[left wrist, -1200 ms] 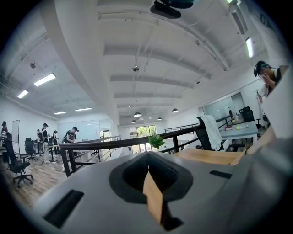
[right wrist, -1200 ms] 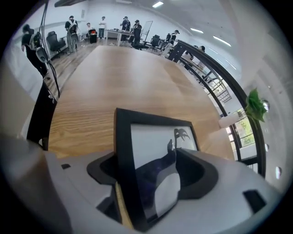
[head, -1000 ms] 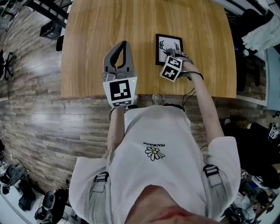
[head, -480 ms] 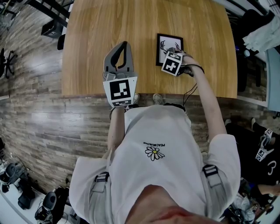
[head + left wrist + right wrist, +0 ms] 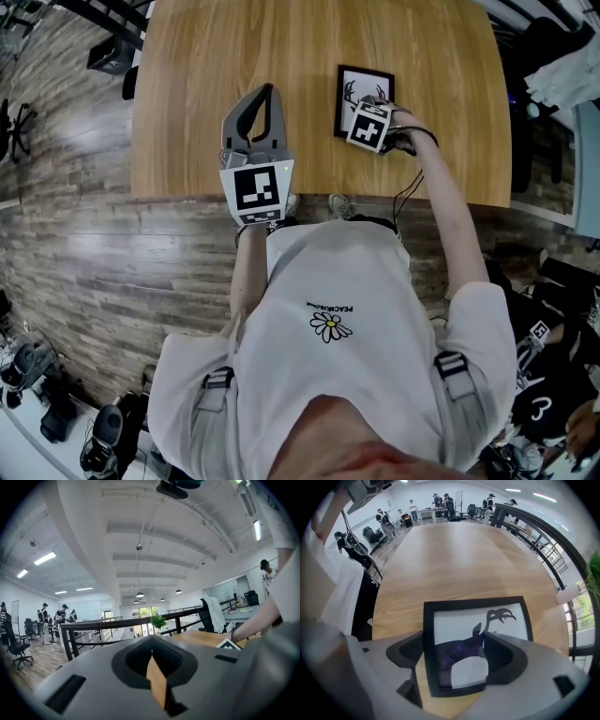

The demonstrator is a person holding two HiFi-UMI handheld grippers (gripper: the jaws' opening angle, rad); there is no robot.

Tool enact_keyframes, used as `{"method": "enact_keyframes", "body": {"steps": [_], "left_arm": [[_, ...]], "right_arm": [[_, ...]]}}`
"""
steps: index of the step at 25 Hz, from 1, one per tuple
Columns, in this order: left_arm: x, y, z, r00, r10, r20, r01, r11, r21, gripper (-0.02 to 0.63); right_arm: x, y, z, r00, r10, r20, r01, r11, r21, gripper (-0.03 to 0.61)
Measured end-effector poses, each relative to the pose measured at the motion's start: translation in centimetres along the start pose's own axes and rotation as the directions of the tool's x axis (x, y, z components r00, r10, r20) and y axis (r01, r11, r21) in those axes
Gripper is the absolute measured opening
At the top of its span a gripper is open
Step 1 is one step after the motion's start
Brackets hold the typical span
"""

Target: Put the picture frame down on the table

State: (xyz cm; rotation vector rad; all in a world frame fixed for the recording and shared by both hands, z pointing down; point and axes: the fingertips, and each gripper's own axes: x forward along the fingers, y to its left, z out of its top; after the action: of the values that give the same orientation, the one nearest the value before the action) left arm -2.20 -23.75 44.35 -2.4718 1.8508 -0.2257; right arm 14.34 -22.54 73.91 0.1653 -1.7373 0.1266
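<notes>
Left claw point(image 5: 266, 92): held over the near left part of the bench point(image 5: 281, 47), pointing level across it. Its jaws are pressed together with nothing between them. The left gripper view confirms this: the tips of the left claw point(image 5: 152, 641) meet, and only a sliver of the wood shows through the gap behind them. Picture frame point(image 5: 356, 89): black-bordered, with a white sheet bearing a dark antlered silhouette. It lies flat on the bench to the right of the left claw, well apart from it and near the front edge. Right claw point(image 5: 373, 111): points straight down over the near right part of the frame, its marker cube point(image 5: 368, 127) uppermost. In the right gripper view the jaws of the right claw point(image 5: 457, 660) stand spread and have just been opening. The near end of the frame point(image 5: 476, 620) lies between them, not pinched, flat on the bench point(image 5: 454, 555).
</notes>
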Motion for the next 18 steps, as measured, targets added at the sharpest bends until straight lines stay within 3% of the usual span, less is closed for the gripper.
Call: {"method": "enact_keyframes", "body": {"steps": [8, 18], "left_arm": [[0.2, -0.4, -0.5, 1.0, -0.011, -0.011, 0.011, 1.0, 0.005, 0.017], [0.9, -1.7, 0.0, 0.999, -0.051, -0.001, 0.051, 0.999, 0.011, 0.017]], "right_arm": [[-0.2, 0.8, 0.1, 0.994, 0.09, 0.07, -0.095, 0.992, 0.079, 0.376], [-0.5, 0.2, 0.4, 0.992, -0.013, 0.128, 0.007, 0.999, 0.048, 0.375]]}}
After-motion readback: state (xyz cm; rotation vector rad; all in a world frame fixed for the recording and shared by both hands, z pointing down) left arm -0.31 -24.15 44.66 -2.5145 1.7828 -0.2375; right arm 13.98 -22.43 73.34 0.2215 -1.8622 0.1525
